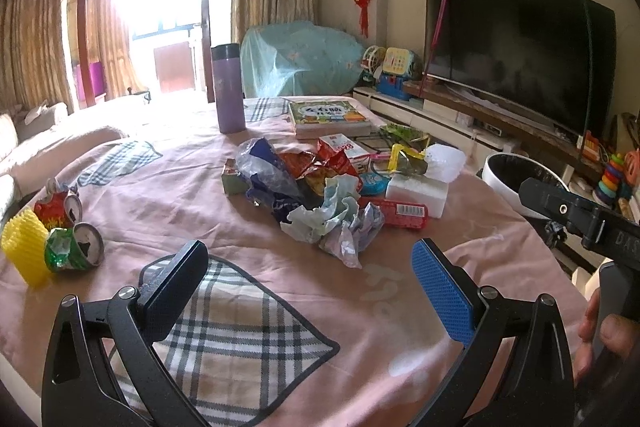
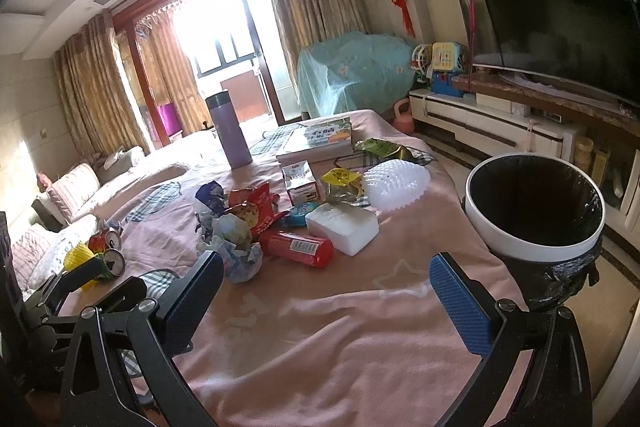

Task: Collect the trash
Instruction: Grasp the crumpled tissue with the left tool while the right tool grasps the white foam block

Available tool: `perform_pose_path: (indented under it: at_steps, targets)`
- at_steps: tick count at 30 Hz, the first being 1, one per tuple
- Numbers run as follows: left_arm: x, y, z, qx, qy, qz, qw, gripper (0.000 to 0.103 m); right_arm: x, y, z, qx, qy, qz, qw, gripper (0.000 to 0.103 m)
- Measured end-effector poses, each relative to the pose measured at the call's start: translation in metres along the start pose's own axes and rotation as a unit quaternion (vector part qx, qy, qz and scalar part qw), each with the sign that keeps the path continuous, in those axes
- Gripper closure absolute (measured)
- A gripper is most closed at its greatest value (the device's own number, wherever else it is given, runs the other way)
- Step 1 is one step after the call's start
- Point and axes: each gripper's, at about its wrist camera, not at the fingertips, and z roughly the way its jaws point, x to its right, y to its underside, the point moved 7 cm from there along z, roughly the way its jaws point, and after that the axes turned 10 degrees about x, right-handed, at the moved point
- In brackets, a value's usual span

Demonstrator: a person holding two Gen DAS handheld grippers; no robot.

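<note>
So we see both grippers spread wide, nothing between the fingers. Our left gripper (image 1: pixel 308 291) hangs over the pink cloth-covered table (image 1: pixel 160 187), a plaid patch under its left finger. Ahead of its fingertips sits the heap of mixed trash (image 1: pixel 320 187): crumpled pale-blue paper wads (image 1: pixel 340 227) nearest, a red cylindrical tube with a barcode label (image 1: pixel 400 213) just ahead of the right finger, a white foam block (image 1: pixel 418 193) touching behind it. Left of the left finger: two crushed drink cans (image 1: pixel 74 231) beside a yellow foam mesh sleeve (image 1: pixel 26 247).

Our right gripper (image 2: pixel 328 291) also hovers over the cloth; the same paper wads (image 2: pixel 236 247) sit just beyond its left finger, the red tube (image 2: pixel 298 247) ahead between the fingers. A white-rimmed round bin with black liner (image 2: pixel 536 239) stands beside the table, right of the right finger. A purple thermos bottle (image 2: pixel 228 129) and a stack of books (image 2: pixel 320 143) stand far ahead, past the heap.
</note>
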Motion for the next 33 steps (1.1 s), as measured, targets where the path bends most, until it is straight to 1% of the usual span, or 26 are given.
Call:
perform_pose_path:
  at_steps: [6,8,16,22,28,30,32,33]
  targets:
    - [0.0,0.0,0.015,-0.016,0.004,-0.002,0.9999,0.0,0.009,-0.001,0.017,-0.02,-0.012,0.009,1.0,0.0]
    - [0.001,0.001,0.02,-0.022,0.005,-0.001,0.9997,0.0,0.011,0.001,0.026,-0.033,-0.019,0.012,0.999,0.0]
    - [0.002,0.003,0.05,-0.053,0.012,-0.002,0.9985,0.0,0.025,0.008,0.067,-0.08,-0.022,0.002,0.997,0.001]
    - [0.003,0.006,0.072,-0.076,0.017,-0.004,0.997,0.0,0.037,0.014,0.097,-0.119,-0.034,-0.009,0.992,0.013]
    - [0.008,0.01,0.091,-0.095,0.023,-0.006,0.9952,0.0,0.045,0.018,0.125,-0.149,-0.045,-0.015,0.988,0.02]
    - [0.01,0.012,0.097,-0.1,0.023,-0.004,0.9947,0.003,0.045,0.018,0.133,-0.156,-0.049,-0.021,0.986,0.021]
    - [0.011,0.016,0.103,-0.109,0.026,-0.004,0.9937,0.011,0.044,0.022,0.141,-0.166,-0.052,-0.028,0.984,0.025]
    - [0.012,0.018,0.105,-0.114,0.028,-0.005,0.9931,0.013,0.043,0.024,0.146,-0.173,-0.055,-0.03,0.983,0.026]
